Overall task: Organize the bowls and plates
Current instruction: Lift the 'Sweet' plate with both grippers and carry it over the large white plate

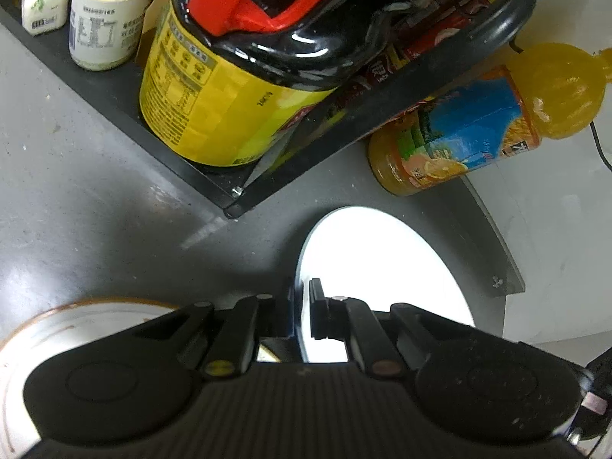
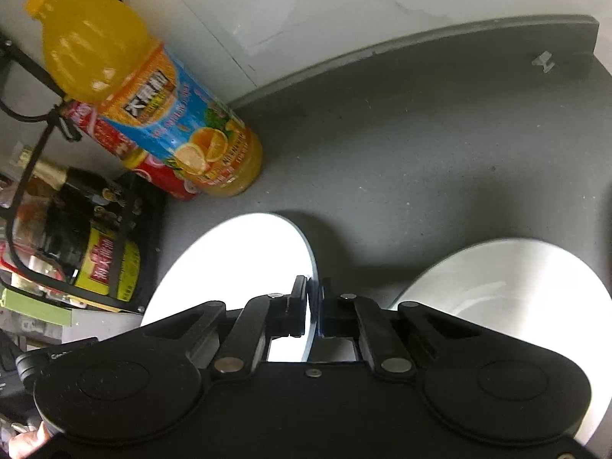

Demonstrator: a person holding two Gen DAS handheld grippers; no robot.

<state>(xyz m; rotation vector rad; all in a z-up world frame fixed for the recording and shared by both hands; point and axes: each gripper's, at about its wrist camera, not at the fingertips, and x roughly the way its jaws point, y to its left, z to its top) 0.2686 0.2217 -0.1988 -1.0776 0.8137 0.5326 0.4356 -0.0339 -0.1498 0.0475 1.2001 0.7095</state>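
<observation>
My left gripper [image 1: 302, 306] is shut on the left rim of a white plate [image 1: 382, 264], held over the grey counter. My right gripper [image 2: 314, 302] is shut on the right rim of a white plate [image 2: 237, 267]; both views likely show the same plate, but I cannot be sure. A brown-rimmed white bowl [image 1: 46, 344] lies at the lower left under the left gripper. A white bowl or deep plate [image 2: 516, 290] rests on the counter at the lower right of the right wrist view.
A black rack [image 1: 160, 141] holds a yellow-labelled dark sauce jug [image 1: 229, 88] and two white bottles [image 1: 107, 19]. An orange juice bottle [image 1: 478, 126] stands beside the rack; it also shows in the right wrist view [image 2: 153, 103]. The counter's back edge [image 2: 420, 38] meets a white wall.
</observation>
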